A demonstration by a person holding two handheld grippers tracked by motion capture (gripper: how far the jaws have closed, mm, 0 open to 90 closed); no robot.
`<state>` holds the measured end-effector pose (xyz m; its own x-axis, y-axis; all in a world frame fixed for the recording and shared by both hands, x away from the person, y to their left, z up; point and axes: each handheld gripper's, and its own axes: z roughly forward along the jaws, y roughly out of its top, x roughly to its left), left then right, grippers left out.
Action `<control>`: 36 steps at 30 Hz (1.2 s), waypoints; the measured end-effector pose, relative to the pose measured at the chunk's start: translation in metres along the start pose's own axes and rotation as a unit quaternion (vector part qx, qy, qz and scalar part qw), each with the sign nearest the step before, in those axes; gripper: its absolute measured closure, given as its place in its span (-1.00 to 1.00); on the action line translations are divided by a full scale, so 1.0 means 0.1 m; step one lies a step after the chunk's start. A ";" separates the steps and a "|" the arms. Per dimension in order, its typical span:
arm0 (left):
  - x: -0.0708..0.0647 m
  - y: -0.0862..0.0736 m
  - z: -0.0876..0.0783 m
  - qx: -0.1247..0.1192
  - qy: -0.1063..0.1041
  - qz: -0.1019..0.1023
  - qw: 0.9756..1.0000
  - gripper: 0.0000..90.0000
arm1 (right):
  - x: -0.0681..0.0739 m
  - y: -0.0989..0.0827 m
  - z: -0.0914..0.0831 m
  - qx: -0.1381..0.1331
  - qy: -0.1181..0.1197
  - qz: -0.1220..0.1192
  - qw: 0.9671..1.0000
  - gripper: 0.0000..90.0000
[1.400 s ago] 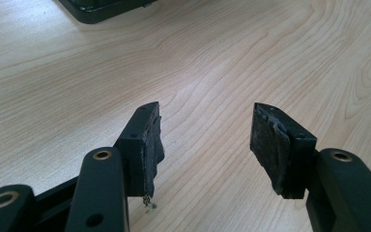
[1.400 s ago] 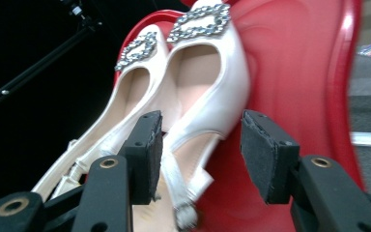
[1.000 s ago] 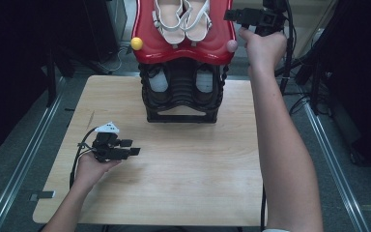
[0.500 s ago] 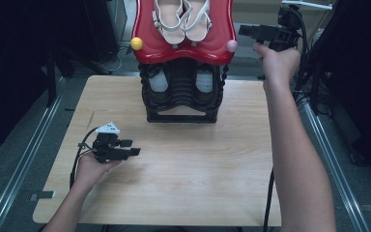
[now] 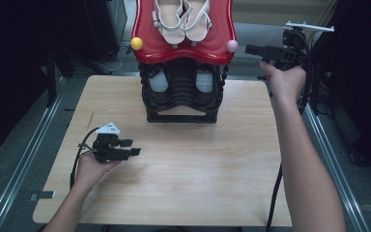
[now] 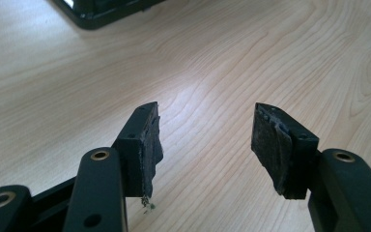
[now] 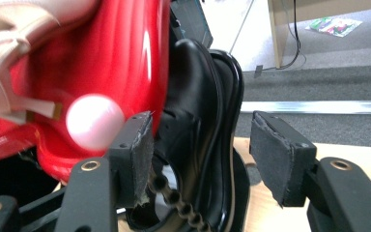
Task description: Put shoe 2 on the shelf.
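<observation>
A two-tier shoe rack stands at the table's far edge. Its red top shelf (image 5: 183, 48) carries a pair of white sandals (image 5: 182, 19), and the black lower tier (image 5: 182, 96) holds shoes. A yellow ball (image 5: 136, 43) and a pink ball (image 5: 232, 46) cap the shelf's front corners. My right gripper (image 5: 253, 50) hovers just right of the pink ball (image 7: 95, 122); its jaws have just been opening and are open with nothing between them (image 7: 200, 121). My left gripper (image 5: 134, 147) rests low over the wooden table (image 5: 198, 169), open and empty (image 6: 205, 108).
The rack's black base (image 6: 101, 12) lies ahead of the left gripper. Metal rails (image 5: 333, 159) run along both sides of the table. A cable (image 5: 275, 193) hangs from the right gripper along the forearm.
The right hand has come down and a little to the right, from beside the sandals to beside the pink ball, with its jaws a bit wider. The left hand has stayed still.
</observation>
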<state>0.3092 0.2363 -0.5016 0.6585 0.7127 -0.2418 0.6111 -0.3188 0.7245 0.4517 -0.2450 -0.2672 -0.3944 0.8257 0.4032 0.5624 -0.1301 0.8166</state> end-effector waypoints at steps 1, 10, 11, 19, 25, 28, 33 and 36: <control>-0.01 0.00 0.00 0.002 -0.001 0.001 1.000 -0.03 | -0.02 -0.03 0.00 0.000 0.003 0.000 1.000 -0.07; -0.02 0.00 0.03 0.011 0.000 0.002 1.000 -0.09 | -0.13 -0.36 -0.01 0.018 0.007 -0.003 1.000 -0.07; -0.02 0.00 0.03 0.011 -0.001 0.001 1.000 -0.09 | -0.14 -0.39 0.00 0.020 0.010 -0.002 1.000 -0.08; -0.03 0.01 0.01 0.005 -0.002 0.003 1.000 -0.09 | -0.13 -0.70 0.06 0.037 0.024 -0.009 0.999 -0.11; -0.04 0.01 0.02 0.007 -0.003 0.003 1.000 -0.10 | -0.08 -0.98 0.08 0.051 0.036 -0.018 0.998 -0.13; -0.04 0.01 0.03 0.009 -0.003 0.003 1.000 -0.11 | -0.04 -1.12 0.08 0.057 0.039 -0.027 0.997 -0.13; -0.05 0.01 0.04 0.011 -0.004 0.004 1.000 -0.12 | 0.01 -1.35 0.11 0.075 0.048 -0.039 0.995 -0.13; -0.05 0.01 0.04 0.012 -0.005 0.004 1.000 -0.12 | 0.01 -1.49 0.12 0.068 0.074 -0.024 0.995 -0.09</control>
<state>0.3084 0.2295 -0.5022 0.6676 0.7042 -0.2417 0.6161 -0.3404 0.7103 0.3760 -0.2186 -0.3934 -0.5204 0.7377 0.4301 0.6300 -0.0083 0.7765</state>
